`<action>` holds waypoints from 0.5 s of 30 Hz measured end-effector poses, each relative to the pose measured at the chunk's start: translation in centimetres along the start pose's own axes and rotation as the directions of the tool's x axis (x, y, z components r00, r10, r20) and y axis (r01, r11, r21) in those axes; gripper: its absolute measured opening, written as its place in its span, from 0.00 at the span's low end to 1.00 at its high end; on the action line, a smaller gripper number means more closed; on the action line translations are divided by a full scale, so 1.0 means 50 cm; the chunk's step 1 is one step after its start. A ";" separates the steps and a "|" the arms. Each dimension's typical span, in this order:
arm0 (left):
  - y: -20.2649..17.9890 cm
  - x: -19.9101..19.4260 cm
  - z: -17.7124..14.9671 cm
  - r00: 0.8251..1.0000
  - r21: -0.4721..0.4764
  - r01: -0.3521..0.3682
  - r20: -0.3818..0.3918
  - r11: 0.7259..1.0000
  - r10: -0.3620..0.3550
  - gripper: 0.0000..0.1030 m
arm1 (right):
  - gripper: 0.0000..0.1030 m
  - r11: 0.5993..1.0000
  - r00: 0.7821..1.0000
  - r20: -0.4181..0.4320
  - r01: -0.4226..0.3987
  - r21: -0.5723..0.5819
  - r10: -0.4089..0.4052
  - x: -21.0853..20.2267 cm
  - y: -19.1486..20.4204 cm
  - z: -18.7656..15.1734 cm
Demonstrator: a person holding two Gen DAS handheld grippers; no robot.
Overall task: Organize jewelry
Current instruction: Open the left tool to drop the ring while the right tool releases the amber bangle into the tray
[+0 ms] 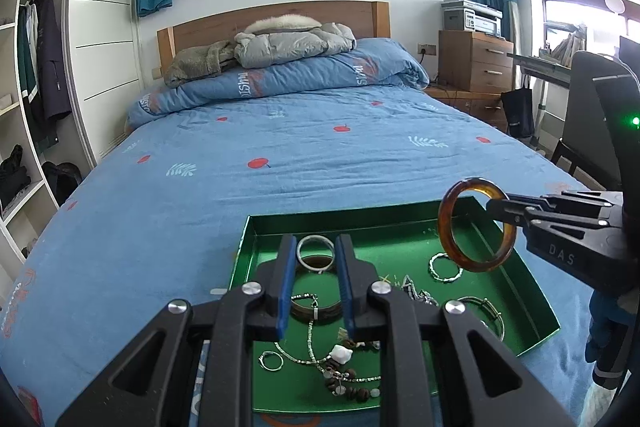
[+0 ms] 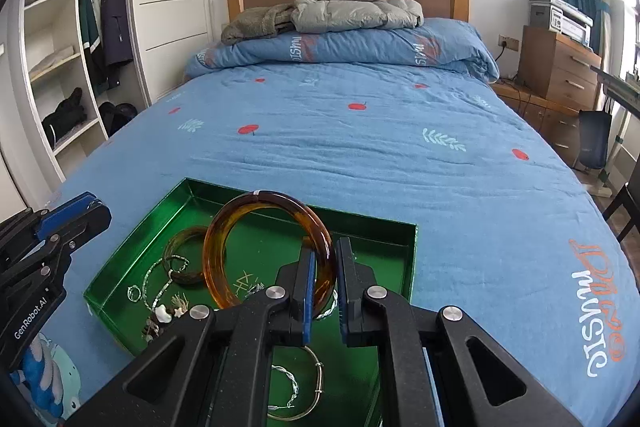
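Nearest the camera, the right tool is clamped on the rim of an amber bangle, held upright above a green tray on the bed. The bangle looks stiff, smooth and probably slippery, perhaps brittle; a grip across the rim suits it. The left tool, jaws partly apart and holding nothing, hovers over a silver bangle and chains in the tray.

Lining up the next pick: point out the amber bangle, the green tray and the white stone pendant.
amber bangle [image 2: 224,227], right wrist view, upper left arc of the ring.
green tray [image 1: 360,223], left wrist view, inner face of the far wall.
white stone pendant [image 1: 340,353], left wrist view, middle of the stone.
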State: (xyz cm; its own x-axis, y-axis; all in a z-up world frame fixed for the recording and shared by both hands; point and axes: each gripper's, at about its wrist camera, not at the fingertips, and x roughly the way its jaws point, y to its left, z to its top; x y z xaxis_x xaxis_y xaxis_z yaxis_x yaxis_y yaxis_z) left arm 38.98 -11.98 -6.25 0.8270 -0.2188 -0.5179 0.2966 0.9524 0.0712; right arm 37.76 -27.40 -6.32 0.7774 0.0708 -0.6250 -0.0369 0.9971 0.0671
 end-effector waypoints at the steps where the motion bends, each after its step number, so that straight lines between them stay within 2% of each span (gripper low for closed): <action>1: 0.001 0.007 -0.003 1.000 -0.001 0.000 -0.011 1.000 0.000 0.18 | 0.09 1.000 1.000 -0.013 0.003 -0.001 -0.003 0.005 -0.001 -0.003; 4: 0.011 0.041 -0.016 0.998 -0.020 0.000 -0.068 1.000 -0.001 0.18 | 0.09 1.000 0.998 -0.061 0.021 -0.006 -0.021 0.024 -0.006 -0.018; 8: 0.027 0.096 -0.048 0.986 -0.042 -0.006 -0.169 0.999 -0.002 0.18 | 0.09 0.999 0.991 -0.125 0.040 -0.004 -0.040 0.048 -0.016 -0.040; 15: 0.033 0.141 -0.085 0.969 -0.050 -0.021 -0.246 0.999 0.008 0.18 | 0.09 0.997 0.978 -0.195 0.065 -0.034 -0.071 0.069 -0.011 -0.068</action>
State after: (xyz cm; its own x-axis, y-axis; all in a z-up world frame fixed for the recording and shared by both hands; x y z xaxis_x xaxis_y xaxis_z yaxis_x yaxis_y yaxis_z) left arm 43.26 -11.04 -13.42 0.6862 -0.1524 -0.7113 0.2551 0.9661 0.0391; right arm 38.32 -27.58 -11.14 0.6410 0.0044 -0.7675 -0.0072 1.0000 -0.0002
